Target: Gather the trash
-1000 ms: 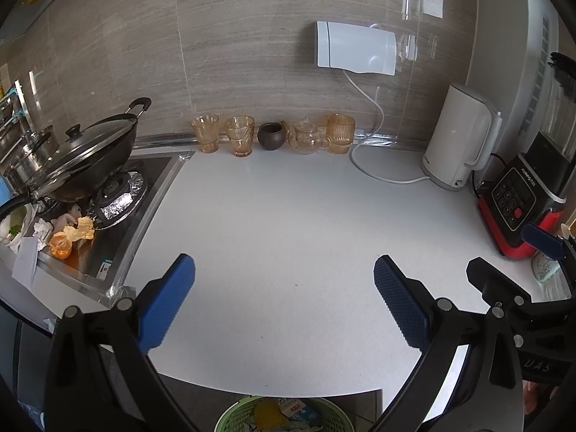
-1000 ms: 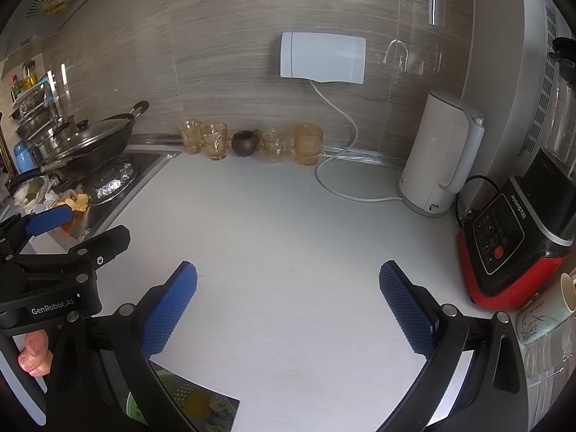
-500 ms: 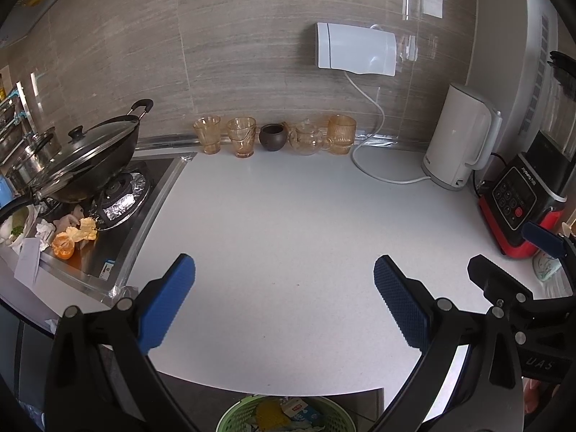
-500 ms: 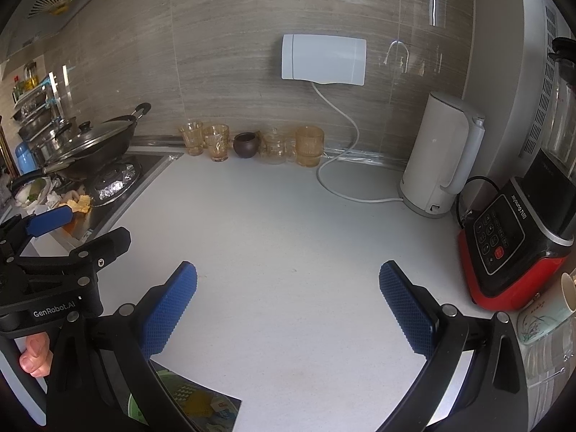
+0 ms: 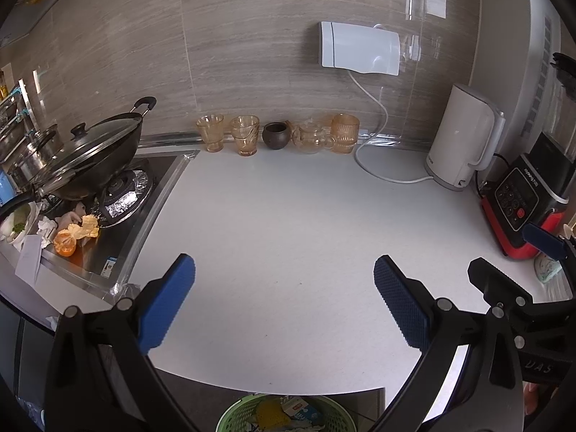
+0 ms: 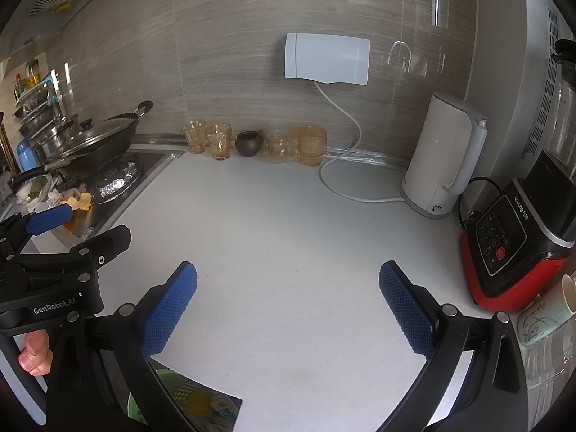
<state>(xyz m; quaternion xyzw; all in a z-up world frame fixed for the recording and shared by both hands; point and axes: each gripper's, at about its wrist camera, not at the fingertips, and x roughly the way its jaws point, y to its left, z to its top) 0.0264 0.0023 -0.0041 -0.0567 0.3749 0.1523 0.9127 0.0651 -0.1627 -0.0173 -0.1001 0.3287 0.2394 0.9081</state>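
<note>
Left wrist view: bare desk (image 5: 288,237) lies ahead of both open, empty jaws, with free room to its near edge. Bin (image 5: 284,414) sits below that edge. Trash (image 5: 77,232) lies far left by the wok (image 5: 90,158), which a careless reach could knock.

White counter (image 5: 288,237), row of amber glasses (image 5: 244,139), dark pot (image 5: 275,136) and glass teapot (image 5: 311,138) along the far wall, white kettle (image 5: 460,140) and cord (image 5: 374,169) far right, red blender (image 5: 522,208) right, hob (image 5: 118,198) left
</note>
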